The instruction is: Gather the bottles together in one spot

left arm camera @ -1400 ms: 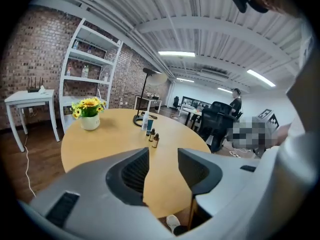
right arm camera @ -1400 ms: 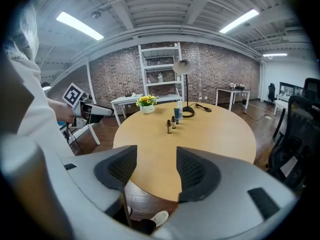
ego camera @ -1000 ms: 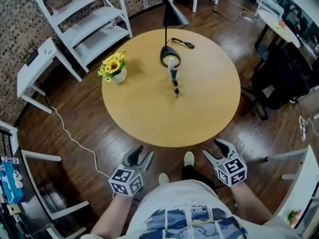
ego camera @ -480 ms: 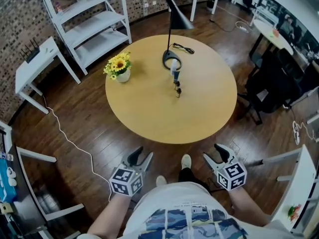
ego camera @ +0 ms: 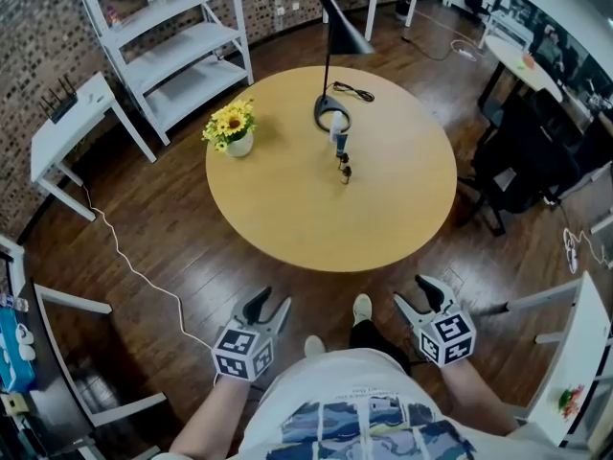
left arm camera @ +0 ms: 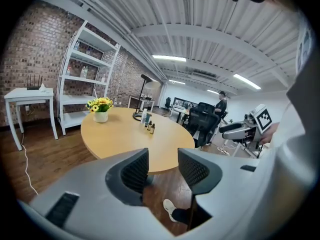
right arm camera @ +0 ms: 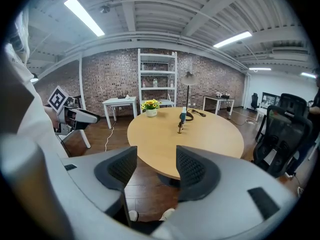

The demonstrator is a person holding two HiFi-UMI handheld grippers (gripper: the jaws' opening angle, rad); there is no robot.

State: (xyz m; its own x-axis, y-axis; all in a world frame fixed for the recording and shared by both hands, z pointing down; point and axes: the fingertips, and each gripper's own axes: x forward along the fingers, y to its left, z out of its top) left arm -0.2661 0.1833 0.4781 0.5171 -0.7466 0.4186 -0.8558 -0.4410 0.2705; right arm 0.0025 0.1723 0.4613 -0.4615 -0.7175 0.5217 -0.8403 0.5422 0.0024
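Observation:
Several bottles stand close together on the round wooden table (ego camera: 287, 218), near the lamp's base: a taller white and blue bottle (ego camera: 339, 141) and small dark bottles (ego camera: 345, 171) just in front of it. They show far off in the left gripper view (left arm camera: 148, 122) and in the right gripper view (right arm camera: 182, 121). My left gripper (ego camera: 266, 305) and my right gripper (ego camera: 418, 293) hang over the floor short of the table's near edge, far from the bottles. In their own views the left gripper (left arm camera: 162, 166) and the right gripper (right arm camera: 156, 166) stand open with nothing between the jaws.
A black lamp (ego camera: 332, 27) and a pot of yellow flowers (ego camera: 231, 130) stand on the table. A white shelf (ego camera: 163, 36) and a small white table (ego camera: 67, 127) are at the left, a black office chair (ego camera: 522, 161) at the right. A cable (ego camera: 124, 257) runs over the wooden floor.
The table and bottles sit slightly higher in the head view, a little farther from the grippers. Both grippers stay open and empty. The bottles have not moved on the table.

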